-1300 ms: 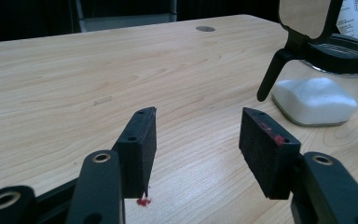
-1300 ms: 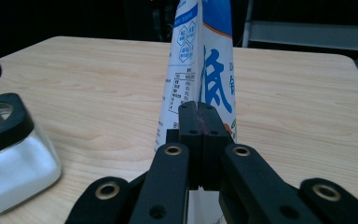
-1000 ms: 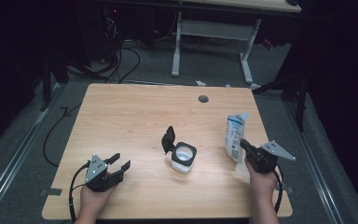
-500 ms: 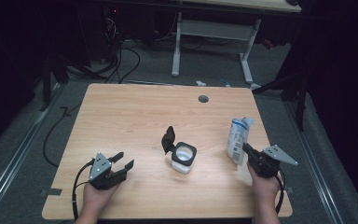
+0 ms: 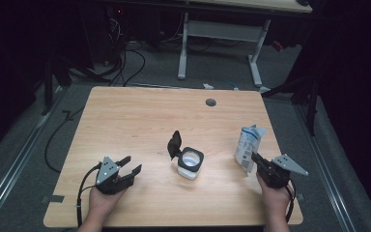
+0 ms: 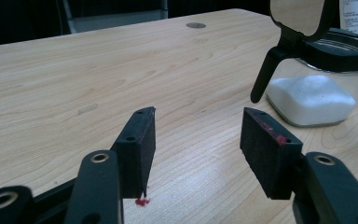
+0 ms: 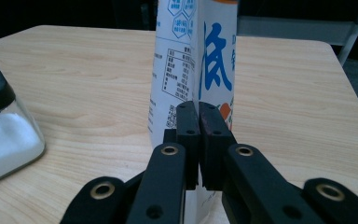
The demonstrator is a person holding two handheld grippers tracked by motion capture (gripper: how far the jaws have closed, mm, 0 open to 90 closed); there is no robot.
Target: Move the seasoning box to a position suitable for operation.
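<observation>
– At the tips of your right hand-held gripper (image 5: 255, 157), what has changed?

– Not much. The pouch (image 5: 247, 145) has come a little back toward you with that hand and stands nearly upright. Your jaws are pinched together on its lower edge, so you have it. The jar (image 5: 190, 163) has kept its place off to that gripper's left, with its lid (image 5: 175, 143) flipped up and white powder inside.

– And my left hand-held gripper (image 5: 132, 163)?

– It has hardly moved. Its jaws stand apart with nothing between them, and the jar is ahead of them and to the right, near but not touching.

– So what does that mean for the job?

– I'd judge you are set to carry the pouch over and tip it into the jar. The mouth is open already. The jar itself is not steadied yet, and your free gripper is placed to do that.

– How much room do I have?

– The strip of worktop (image 5: 140, 116) between your right gripper and the jar is bare, so the way across is open. Watch your right: the worktop's side edge runs close outside that gripper, and the near edge is just behind both hands. Beyond the jar the wood is bare up to a small round hole (image 5: 210, 102). The raised lid leans to the jar's far-left side, away from the pouch.
</observation>
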